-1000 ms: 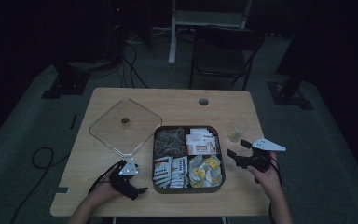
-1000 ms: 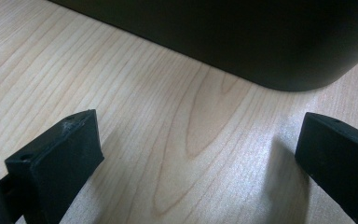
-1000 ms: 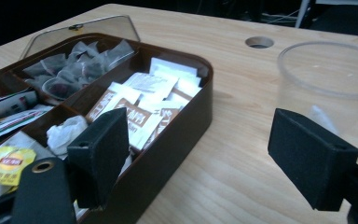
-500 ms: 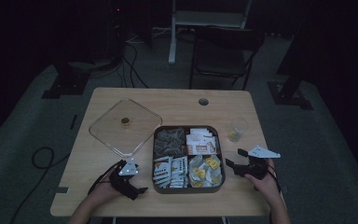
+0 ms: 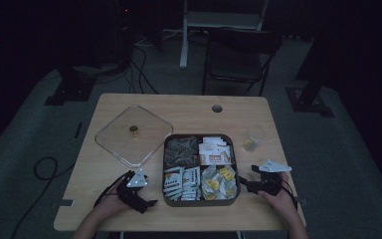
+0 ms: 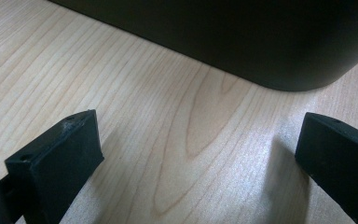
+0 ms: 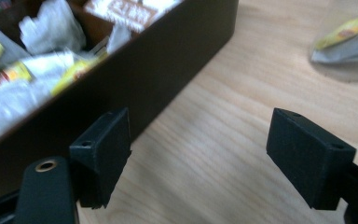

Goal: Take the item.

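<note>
1. A light wooden surface [image 5: 189,112] sits in the lower middle of the high view, with a small round hole [image 5: 217,108] near its far edge.
2. A dark, rounded-square box [image 5: 201,201] lies at centre-bottom of that view, split into four compartments.
3. The upper left compartment holds dark grey packets [image 5: 181,149]; the upper right holds white and orange packets [image 5: 214,151]; the lower left holds white packets with dark print [image 5: 181,180]; the lower right holds white and yellow packets [image 5: 218,181].
4. Print shows on the packets, but none of it can be read; in the right gripper view an orange-and-white packet [image 7: 121,10] at the top edge carries blurred lettering that I cannot make out.
5. A clear square lid [image 5: 133,134] with a small knob at its middle lies flat on the surface, upper left of the box and just beside it.
6. A small clear cup [image 5: 253,139] stands to the right of the box, with something yellow inside.
7. The left gripper [image 5: 140,198] rests low on the surface at lower left of the high view, beside the box; in the left gripper view its jaws stand wide apart with only bare wood between them, and the box's dark wall [image 6: 242,37] is at the top.
8. The right gripper [image 5: 246,183] lies just right of the box; in the right gripper view its jaws are spread wide and hold nothing, the box wall [image 7: 154,70] being near the left jaw.
</note>
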The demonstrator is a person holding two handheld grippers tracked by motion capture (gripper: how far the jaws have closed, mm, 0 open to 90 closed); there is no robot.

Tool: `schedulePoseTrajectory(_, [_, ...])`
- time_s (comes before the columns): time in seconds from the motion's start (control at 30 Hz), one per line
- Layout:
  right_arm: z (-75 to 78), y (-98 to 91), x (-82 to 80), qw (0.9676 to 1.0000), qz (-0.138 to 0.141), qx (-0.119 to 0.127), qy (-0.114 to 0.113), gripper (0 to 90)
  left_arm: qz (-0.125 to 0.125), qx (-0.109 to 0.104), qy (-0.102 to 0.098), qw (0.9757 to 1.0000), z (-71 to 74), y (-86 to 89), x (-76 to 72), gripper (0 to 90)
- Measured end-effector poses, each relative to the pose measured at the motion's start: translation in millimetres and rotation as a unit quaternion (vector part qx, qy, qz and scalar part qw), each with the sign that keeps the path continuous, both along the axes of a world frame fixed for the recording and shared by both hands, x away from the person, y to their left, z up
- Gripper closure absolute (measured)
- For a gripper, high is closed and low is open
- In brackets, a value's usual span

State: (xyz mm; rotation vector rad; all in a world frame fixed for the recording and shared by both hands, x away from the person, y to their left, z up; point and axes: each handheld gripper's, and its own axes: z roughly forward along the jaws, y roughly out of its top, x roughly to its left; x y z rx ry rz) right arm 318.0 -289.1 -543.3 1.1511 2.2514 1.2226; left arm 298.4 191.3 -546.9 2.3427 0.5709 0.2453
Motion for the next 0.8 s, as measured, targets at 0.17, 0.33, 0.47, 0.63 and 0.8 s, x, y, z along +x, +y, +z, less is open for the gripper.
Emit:
schedulePoseTrajectory(0.17, [-3.6, 2.3, -0.8, 0.9999, 0.003, -0.008, 0.008, 21.1, 0.0, 0.0, 0.0, 1.0, 0.0, 0.0, 0.0, 0.7])
schedulePoseTrajectory(0.33, [-4.5, 3.5, 1.4, 0.9994, 0.004, -0.03, 0.014, 21.2, 0.0, 0.0, 0.0, 1.0, 0.0, 0.0, 0.0, 0.7])
schedulePoseTrajectory(0.47, [-5.9, 7.5, 2.5, 0.9981, 0.008, -0.054, 0.028, 21.9, 0.0, 0.0, 0.0, 1.0, 0.0, 0.0, 0.0, 0.8])
schedulePoseTrajectory(0.63, [-6.4, 10.9, 1.9, 0.9971, 0.012, -0.071, 0.024, 20.0, 0.0, 0.0, 0.0, 1.0, 0.0, 0.0, 0.0, 0.7])
schedulePoseTrajectory(0.8, [-6.5, 11.4, 2.0, 0.997, 0.015, -0.071, 0.027, 17.7, 0.0, 0.0, 0.0, 1.0, 0.0, 0.0, -0.1, 0.7])
